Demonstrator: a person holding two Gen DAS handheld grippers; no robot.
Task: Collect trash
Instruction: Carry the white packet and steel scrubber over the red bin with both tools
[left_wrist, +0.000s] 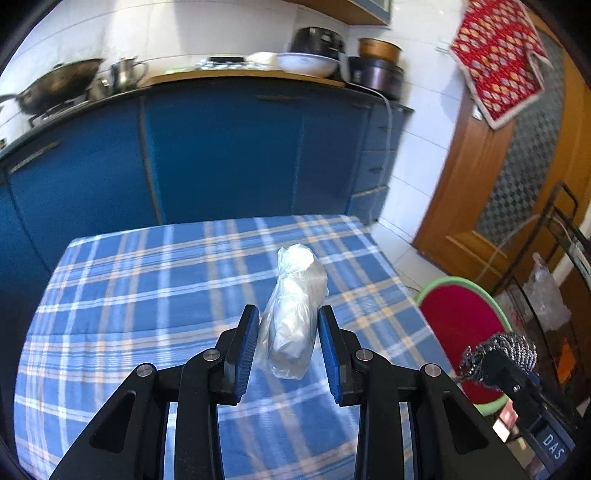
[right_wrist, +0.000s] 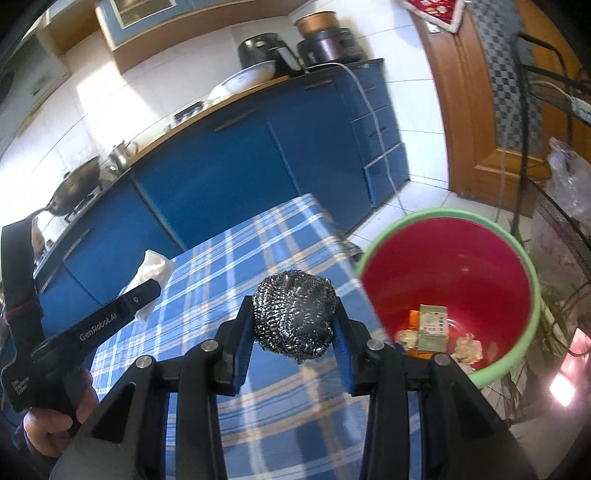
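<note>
My left gripper is shut on a crumpled clear plastic bag, held above the blue plaid tablecloth. My right gripper is shut on a round steel-wool scourer, over the table's right edge. To its right and below stands a bin with a red inside and a green rim; a small box and crumpled paper lie at its bottom. In the right wrist view the left gripper shows at the left with the bag in it. The left wrist view shows the scourer at the lower right, over the bin.
Blue kitchen cabinets run behind the table, with a wok, a kettle and pots on the counter. A wooden door and a black wire rack stand to the right, beyond the bin. A person's hand holds the left gripper.
</note>
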